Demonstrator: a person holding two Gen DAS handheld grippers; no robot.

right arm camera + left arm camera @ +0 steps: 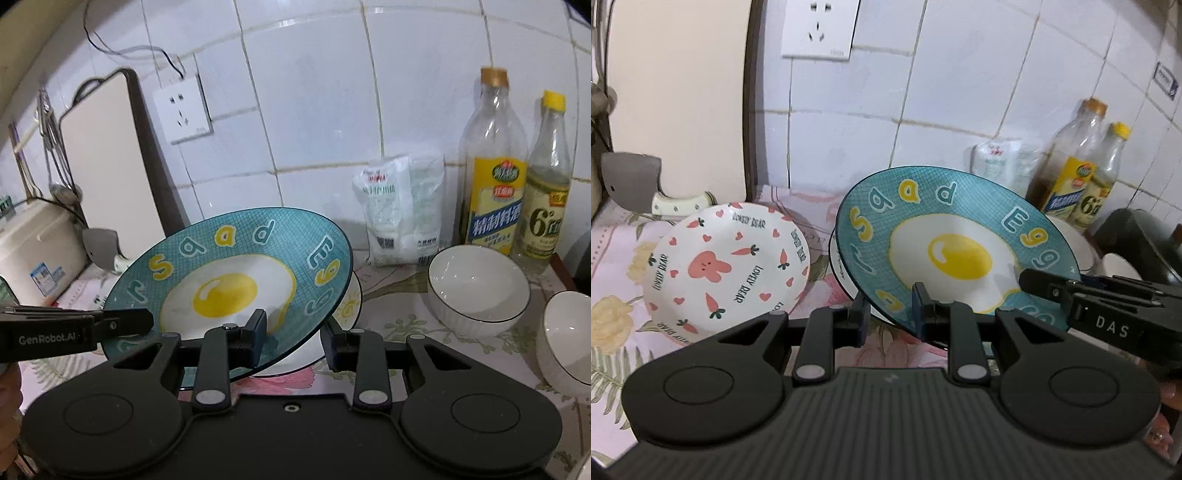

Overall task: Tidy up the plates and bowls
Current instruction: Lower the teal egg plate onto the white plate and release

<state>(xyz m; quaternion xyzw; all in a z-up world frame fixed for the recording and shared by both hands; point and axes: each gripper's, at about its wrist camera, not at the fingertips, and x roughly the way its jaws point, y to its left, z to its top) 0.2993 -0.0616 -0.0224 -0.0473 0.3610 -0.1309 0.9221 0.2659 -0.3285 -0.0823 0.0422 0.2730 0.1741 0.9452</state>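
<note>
Two tools, the left tool (890, 308) and right tool (293, 334), pinch the tilted egg plate (236, 280) by its rim, so uneven pulling could slip it onto the bowls (476, 288) below.

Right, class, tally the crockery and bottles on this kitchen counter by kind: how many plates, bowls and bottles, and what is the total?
Plates: 3 (teal egg plate, bunny plate, white sun plate)
Bowls: 2 (middle white bowl, edge white bowl)
Bottles: 2 (gold-capped bottle, yellow-capped bottle)
Total: 7
</note>
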